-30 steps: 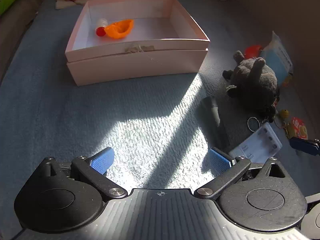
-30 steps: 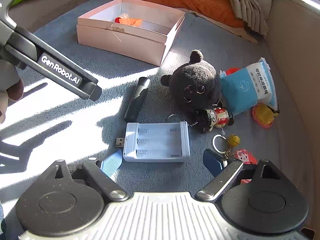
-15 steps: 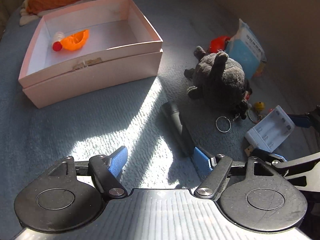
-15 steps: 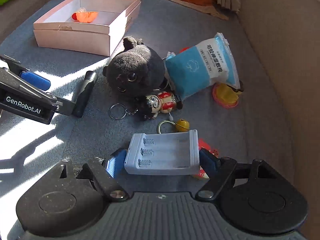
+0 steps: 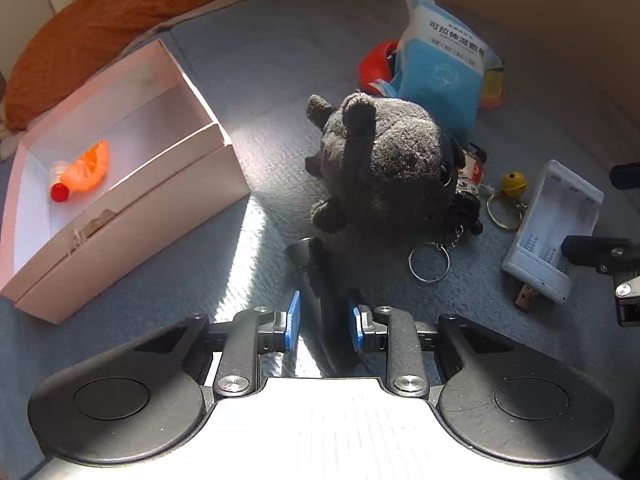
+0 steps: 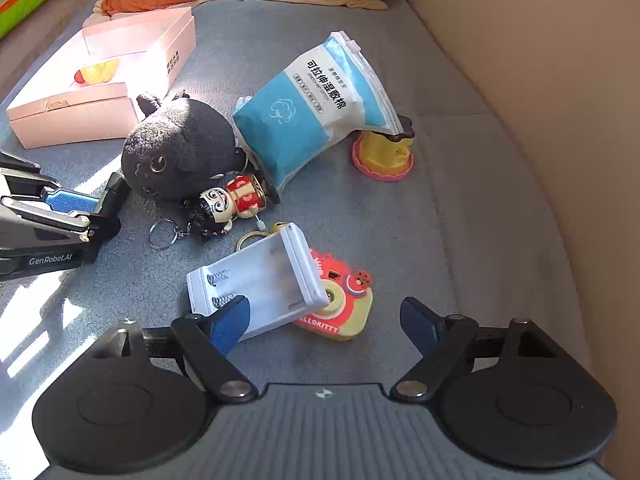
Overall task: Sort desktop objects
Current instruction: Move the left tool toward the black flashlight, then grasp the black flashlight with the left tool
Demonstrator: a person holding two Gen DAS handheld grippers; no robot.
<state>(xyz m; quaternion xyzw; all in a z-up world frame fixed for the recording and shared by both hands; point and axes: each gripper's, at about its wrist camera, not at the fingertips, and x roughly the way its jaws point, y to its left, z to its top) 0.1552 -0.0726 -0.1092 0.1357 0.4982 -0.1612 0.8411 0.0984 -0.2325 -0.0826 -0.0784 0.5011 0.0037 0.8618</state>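
Flashlight (image 5: 320, 288), black, lies on the grey cushion (image 5: 260, 60) beside the plush toy (image 5: 384, 168), pinched between the left gripper (image 5: 324, 322)'s 2 blue pads. Right gripper (image 6: 324, 320) is opening, its left finger touching the white battery charger (image 6: 264, 280).

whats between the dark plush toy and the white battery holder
In the left wrist view, a small figurine keychain with its ring, and a yellow bell keychain, lie between the plush toy and the battery holder.
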